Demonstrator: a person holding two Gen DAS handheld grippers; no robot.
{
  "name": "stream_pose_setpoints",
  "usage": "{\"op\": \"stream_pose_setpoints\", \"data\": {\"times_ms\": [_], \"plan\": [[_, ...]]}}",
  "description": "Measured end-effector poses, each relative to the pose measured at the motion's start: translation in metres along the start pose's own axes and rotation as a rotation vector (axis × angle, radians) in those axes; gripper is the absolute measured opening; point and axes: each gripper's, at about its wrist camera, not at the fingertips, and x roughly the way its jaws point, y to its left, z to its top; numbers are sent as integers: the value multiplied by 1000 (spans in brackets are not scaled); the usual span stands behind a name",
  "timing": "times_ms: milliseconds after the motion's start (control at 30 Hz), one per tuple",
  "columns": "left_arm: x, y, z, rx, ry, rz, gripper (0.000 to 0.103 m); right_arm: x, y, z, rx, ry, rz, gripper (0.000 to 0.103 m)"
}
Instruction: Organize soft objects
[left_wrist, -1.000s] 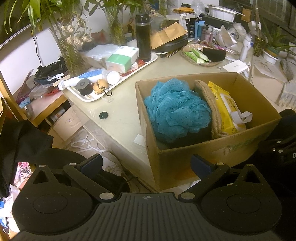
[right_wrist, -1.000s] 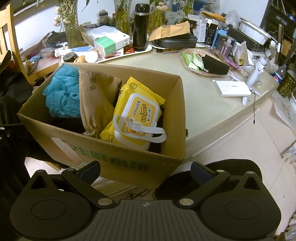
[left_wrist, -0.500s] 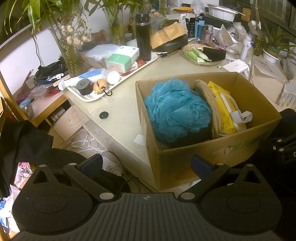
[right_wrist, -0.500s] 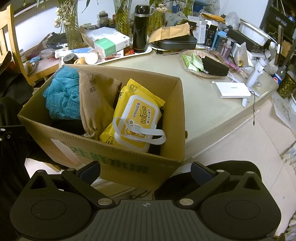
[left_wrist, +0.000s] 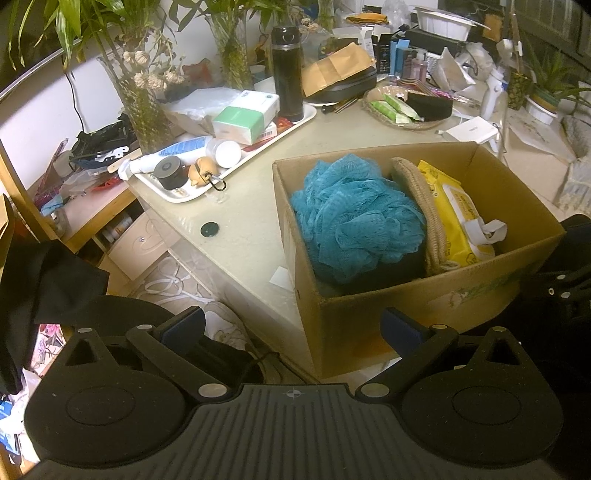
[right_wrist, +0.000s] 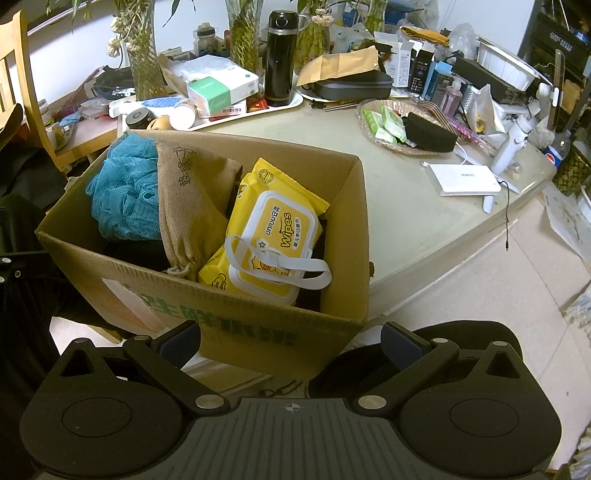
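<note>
At the near edge of the tabletop (left_wrist: 258, 236) stands an open cardboard box (left_wrist: 417, 306), its front wall overhanging toward both tools. Inside, a teal mesh bath pouf (left_wrist: 354, 218) fills the left end, a burlap drawstring bag (right_wrist: 188, 206) stands upright in the middle, and a yellow pack of wipes (right_wrist: 273, 236) leans at the right end, each touching its neighbour. Bare tabletop lies open left of the box up to a white tray (left_wrist: 236, 170) of bottles, and right of it toward a white flat device (right_wrist: 463, 179).

Only the left wrist view shows the floor and low drawers under the table edge; only the right wrist view shows the wipes' label and the bag's printed face.

The left tool (left_wrist: 293, 325) hovers low before the box's left front corner, fingers spread wide, holding nothing. The right tool (right_wrist: 291, 338) hovers before the front wall, equally spread and empty.
</note>
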Motion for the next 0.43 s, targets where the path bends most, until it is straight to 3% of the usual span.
{"op": "stream_pose_setpoints", "data": {"times_ms": [433], "plan": [[-2, 7, 0, -37, -9, -29, 103, -1, -2, 2, 5, -2, 2, 103]]}}
